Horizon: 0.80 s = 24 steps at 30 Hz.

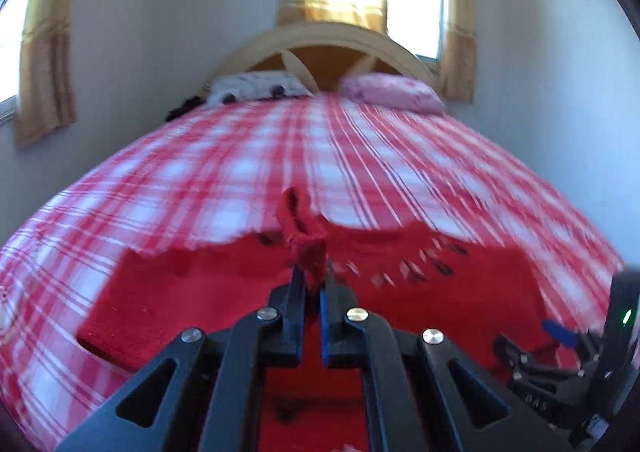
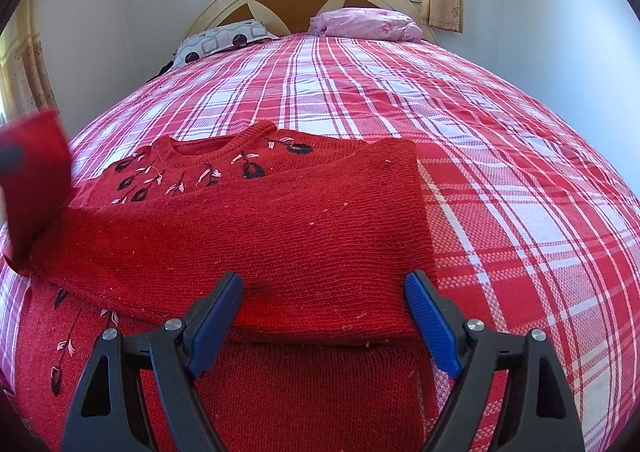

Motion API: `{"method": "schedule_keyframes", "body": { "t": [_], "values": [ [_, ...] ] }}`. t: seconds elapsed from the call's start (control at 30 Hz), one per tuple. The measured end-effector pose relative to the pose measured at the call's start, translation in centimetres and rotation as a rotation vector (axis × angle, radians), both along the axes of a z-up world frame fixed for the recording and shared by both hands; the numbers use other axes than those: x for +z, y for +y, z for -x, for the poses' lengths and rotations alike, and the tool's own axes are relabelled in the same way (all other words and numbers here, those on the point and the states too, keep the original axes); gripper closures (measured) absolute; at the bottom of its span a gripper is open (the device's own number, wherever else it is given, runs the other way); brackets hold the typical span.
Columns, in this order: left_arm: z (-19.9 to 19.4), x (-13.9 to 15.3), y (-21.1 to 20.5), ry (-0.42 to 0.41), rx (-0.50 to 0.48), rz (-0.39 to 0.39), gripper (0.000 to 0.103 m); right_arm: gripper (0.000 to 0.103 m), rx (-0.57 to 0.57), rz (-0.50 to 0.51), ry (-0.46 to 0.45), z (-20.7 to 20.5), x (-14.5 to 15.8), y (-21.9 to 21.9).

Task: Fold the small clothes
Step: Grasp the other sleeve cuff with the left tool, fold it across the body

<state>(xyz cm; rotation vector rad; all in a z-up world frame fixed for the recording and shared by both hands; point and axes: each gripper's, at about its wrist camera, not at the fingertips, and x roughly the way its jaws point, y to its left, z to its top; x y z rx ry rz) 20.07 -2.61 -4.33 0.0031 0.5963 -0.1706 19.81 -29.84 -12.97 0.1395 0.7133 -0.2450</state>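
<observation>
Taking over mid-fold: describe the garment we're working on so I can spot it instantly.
On the bed's red-and-white plaid bedspread, at the near end away from the two pillows, lies a red knit sweater. Black and pink embroidered flowers ring its round neck, and the left gripper pinches one bunched part.

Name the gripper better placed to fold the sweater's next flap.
Left. The left gripper already pinches a bunch of the red sweater; the right gripper hovers open, gripping nothing.
</observation>
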Motion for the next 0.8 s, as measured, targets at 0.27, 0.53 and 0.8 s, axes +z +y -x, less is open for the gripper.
{"method": "schedule_keyframes", "body": {
  "t": [0.27,0.53,0.8],
  "values": [
    [2.0,-3.4,-2.4,0.134,-0.088,-0.092,0.082,0.019,0.000,-0.002,-0.001,0.0,0.0,0.0],
    [8.0,-0.8,4.8,0.082,-0.060,-0.077,0.010,0.019,0.029,-0.068,-0.110,1.4,1.6,0.8],
    [7.7,-3.0,10.7,0.183,0.111,0.019,0.010,0.023,0.275,-0.304,-0.068,-4.0,1.3,8.1]
  ]
}}
